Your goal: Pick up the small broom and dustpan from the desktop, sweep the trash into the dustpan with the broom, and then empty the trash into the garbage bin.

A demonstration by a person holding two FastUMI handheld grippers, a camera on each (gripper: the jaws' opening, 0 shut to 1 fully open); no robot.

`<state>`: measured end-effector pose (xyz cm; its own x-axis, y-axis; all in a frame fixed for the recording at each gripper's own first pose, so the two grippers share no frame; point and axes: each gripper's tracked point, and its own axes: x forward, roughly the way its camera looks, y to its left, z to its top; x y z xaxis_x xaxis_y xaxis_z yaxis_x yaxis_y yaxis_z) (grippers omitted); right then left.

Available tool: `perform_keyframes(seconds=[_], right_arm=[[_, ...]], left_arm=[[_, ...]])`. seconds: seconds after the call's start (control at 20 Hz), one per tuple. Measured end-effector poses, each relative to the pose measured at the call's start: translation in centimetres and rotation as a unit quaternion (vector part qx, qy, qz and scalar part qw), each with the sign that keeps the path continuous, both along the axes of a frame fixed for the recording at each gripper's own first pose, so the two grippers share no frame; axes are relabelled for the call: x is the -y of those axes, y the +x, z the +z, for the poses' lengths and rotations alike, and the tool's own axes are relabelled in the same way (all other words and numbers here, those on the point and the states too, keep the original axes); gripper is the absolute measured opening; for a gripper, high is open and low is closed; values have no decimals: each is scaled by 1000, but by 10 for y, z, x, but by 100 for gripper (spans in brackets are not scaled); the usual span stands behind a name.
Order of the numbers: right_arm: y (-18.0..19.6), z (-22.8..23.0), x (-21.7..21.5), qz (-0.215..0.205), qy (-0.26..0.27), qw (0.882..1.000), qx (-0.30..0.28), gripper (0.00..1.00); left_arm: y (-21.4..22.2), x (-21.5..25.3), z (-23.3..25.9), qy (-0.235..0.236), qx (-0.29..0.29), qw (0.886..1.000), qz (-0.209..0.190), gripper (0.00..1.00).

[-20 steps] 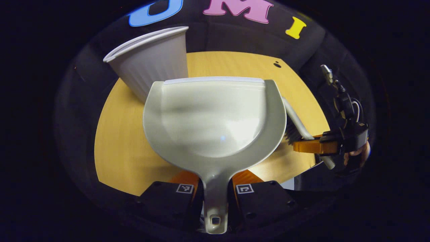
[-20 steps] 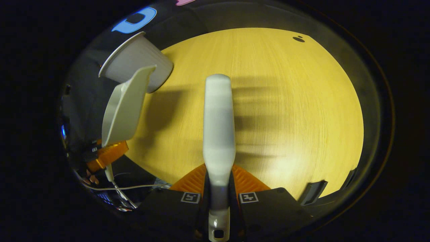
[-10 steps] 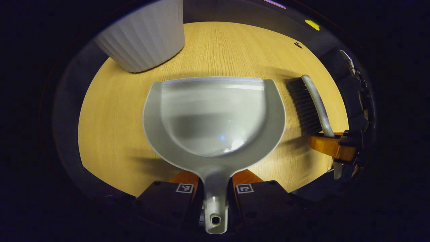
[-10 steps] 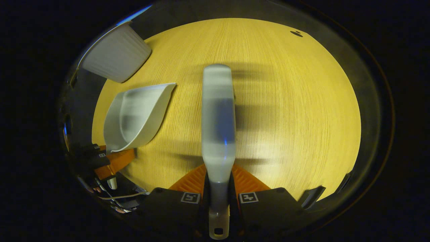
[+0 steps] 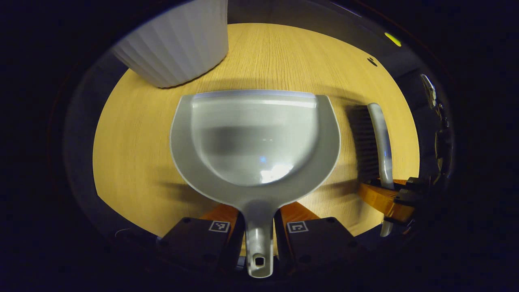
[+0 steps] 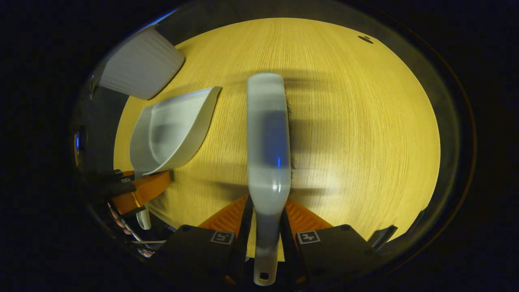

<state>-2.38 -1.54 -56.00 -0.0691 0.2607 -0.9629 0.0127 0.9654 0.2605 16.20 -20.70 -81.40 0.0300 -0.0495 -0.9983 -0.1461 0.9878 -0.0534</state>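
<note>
One dustpan [image 5: 255,138], pinched by the left claw [image 5: 259,239]; one broom [image 6: 268,138], pinched by the right claw [image 6: 265,243]; one ribbed bin [image 5: 178,44] at upper left on the bench [image 5: 134,154].

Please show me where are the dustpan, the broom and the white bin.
dustpan [image 5: 255,138], left gripper view, inside of its scoop.
broom [image 6: 267,134], right gripper view, back of its head.
white bin [image 5: 182,44], left gripper view, ribbed side wall.

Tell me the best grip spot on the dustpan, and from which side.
The narrow handle at the back of the dustpan, approached from behind, fingers closing on its two flat sides. The pan is too wide to span. The left gripper already clamps it this way.
</note>
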Motion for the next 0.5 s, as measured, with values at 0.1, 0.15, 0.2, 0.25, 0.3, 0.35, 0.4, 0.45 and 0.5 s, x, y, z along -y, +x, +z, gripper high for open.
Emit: perform_keyframes(seconds=[0.1, 0.15, 0.2, 0.25, 0.3, 0.35, 0.4, 0.45, 0.5], right_arm=[[1, 3, -2, 4, 3, 1000, 7, 56], [1, 8, -2, 8, 6, 1000, 10, 50], [2, 14, -3, 10, 10, 1000, 12, 67], [4, 23, -2, 12, 13, 1000, 18, 67], [7, 31, -3, 10, 18, 999, 27, 82], [9, 40, -2, 8, 22, 999, 37, 85], [12, 50, 1, 5, 21, 998, 51, 94], [16, 63, 5, 2, 21, 998, 67, 86], [18, 77, 8, -4, 22, 996, 85, 96]], left_arm=[[1, 4, 4, -6, 4, 1000, 1, 65], [0, 3, 6, -4, 2, 1000, -2, 79], [-1, 1, 10, 3, 1, 1000, -5, 82], [-2, 0, 15, 9, 6, 1000, -7, 83], [-3, 0, 23, 10, 14, 1000, -7, 83], [-5, 1, 34, 3, 21, 1000, -3, 83], [-7, 3, 47, -7, 33, 999, -2, 83], [-10, 6, 62, -13, 45, 999, -4, 83], [-13, 6, 79, -15, 60, 998, -8, 83]])
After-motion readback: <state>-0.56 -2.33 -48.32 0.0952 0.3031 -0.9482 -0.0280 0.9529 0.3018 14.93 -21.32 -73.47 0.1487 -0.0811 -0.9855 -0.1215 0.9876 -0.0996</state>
